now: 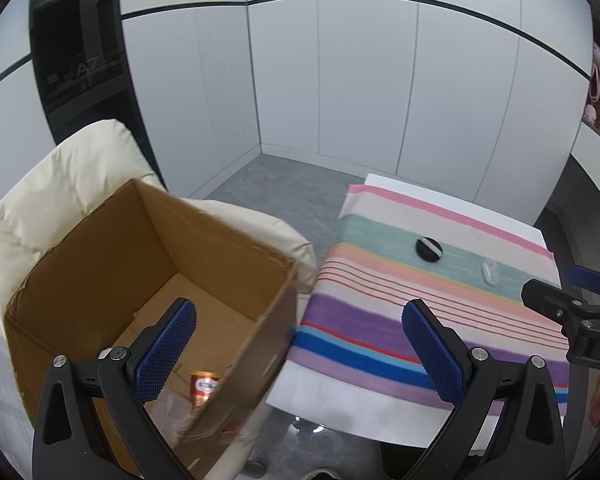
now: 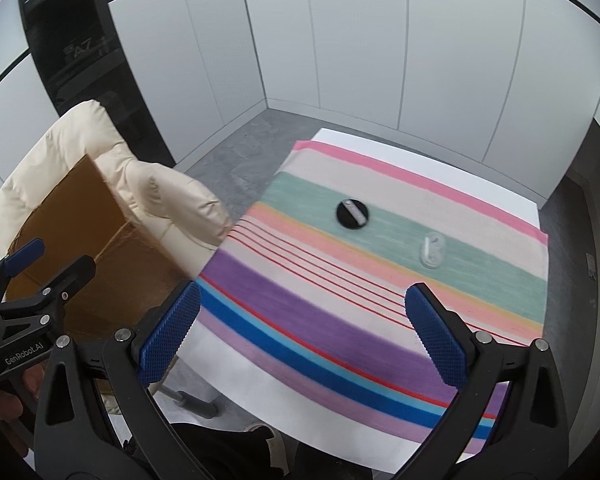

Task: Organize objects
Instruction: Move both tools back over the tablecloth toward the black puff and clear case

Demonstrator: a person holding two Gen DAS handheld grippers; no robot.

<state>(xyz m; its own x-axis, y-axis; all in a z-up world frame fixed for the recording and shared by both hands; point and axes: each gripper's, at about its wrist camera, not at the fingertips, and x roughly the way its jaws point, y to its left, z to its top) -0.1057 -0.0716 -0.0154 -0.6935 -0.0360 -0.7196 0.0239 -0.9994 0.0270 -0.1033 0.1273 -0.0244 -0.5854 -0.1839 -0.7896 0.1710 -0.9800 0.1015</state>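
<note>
Inside the open brown cardboard box [image 1: 100, 264] on the cream padded chair [image 1: 60, 172] lies a small red-and-gold can [image 1: 205, 388], label unreadable. The left gripper [image 1: 300, 344], stamped "GenRobot.AI", gapes empty. On the striped cloth [image 2: 340, 300] rest a black round disc [image 2: 352, 214] and a clear plastic piece [image 2: 432, 252]; the right gripper [image 2: 304, 336] is spread, empty.

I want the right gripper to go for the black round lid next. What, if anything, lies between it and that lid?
Nothing visible does. The right gripper is open over the near stripes of the cloth, and only bare cloth runs up to the black round lid. The small clear piece sits off to the right, apart from it.
</note>
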